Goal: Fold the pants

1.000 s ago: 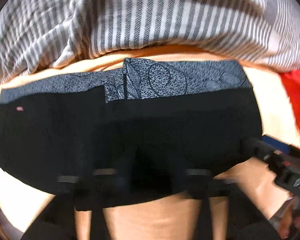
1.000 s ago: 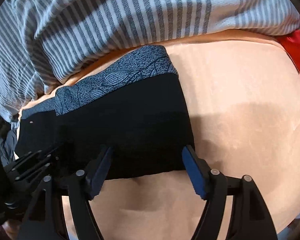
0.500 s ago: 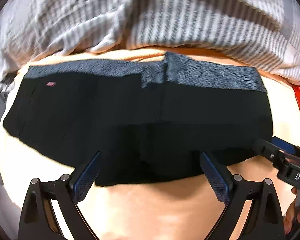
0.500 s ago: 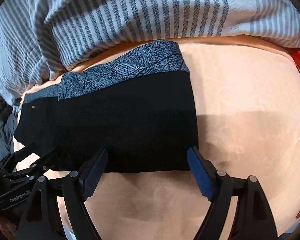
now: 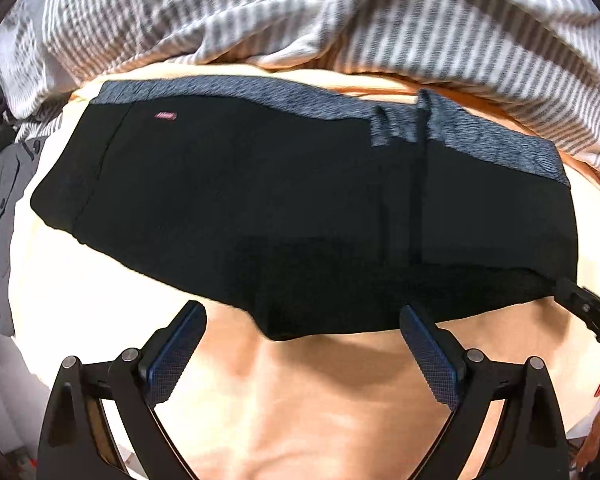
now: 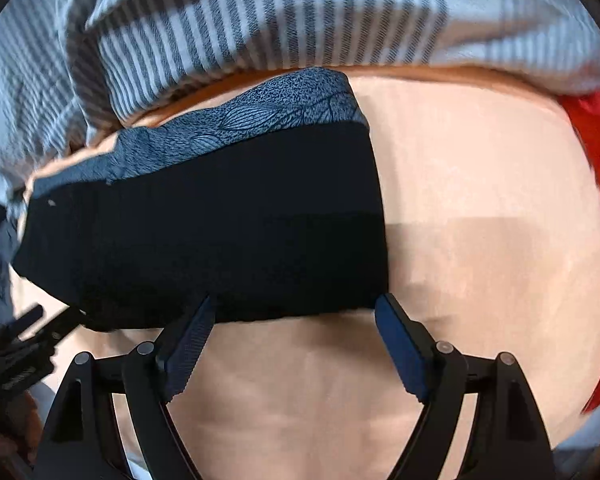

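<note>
Across the middle of both frames lie the black pants (image 5: 300, 208), already folded into a flat band on the peach bed sheet (image 5: 320, 408), their grey patterned waistband (image 5: 260, 94) along the upper edge, just below a striped blanket (image 5: 340, 20). At the bottom of the left wrist view the left hand-held gripper (image 5: 300, 354) stands wide apart with nothing between its blue pads, hovering just short of the near hem. The right hand-held gripper (image 6: 296, 340) has just been opening and now gapes wide too; its pads straddle the lower right corner of the pants (image 6: 220, 220) without pinching them. A further fold looks likely (the band is long from left to right). To do it well, each side should probably bite all the stacked layers at the hem, lift together, and carry one end squarely over the other so the edges line up without dragging the layers askew.
</note>
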The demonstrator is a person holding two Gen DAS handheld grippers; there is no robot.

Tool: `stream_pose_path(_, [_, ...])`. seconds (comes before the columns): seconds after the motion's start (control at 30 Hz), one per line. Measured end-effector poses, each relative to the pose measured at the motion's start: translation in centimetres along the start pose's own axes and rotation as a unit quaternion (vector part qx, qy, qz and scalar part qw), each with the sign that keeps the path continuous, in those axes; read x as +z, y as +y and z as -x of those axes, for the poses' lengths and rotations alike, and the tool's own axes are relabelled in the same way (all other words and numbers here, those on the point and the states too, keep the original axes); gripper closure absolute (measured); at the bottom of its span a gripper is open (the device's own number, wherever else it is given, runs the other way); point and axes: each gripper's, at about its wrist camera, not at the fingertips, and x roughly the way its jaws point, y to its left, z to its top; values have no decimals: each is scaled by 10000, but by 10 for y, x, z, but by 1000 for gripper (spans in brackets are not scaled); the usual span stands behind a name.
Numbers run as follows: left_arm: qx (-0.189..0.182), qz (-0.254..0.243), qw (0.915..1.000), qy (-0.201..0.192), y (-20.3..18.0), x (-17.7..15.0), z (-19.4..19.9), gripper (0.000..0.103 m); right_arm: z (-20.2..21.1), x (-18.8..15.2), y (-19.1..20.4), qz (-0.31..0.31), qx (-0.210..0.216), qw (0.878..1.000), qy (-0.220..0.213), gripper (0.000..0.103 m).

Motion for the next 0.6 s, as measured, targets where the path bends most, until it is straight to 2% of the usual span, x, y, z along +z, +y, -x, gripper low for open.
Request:
stream_pose_path(0.17, [-117, 142, 9998, -1, 32, 0, -1, 5, 5, -15, 32, 71, -58, 10000, -4, 18])
stream_pose_path(0.43, [-192, 569, 9982, 93, 94, -2, -9, 5, -1, -9, 112, 522, 111, 9986, 19, 18])
stream_pose_path(0.6, [-252, 1042, 9942, 25, 143, 0, -12, 5, -22, -9, 157, 863, 289, 9954, 300, 18])
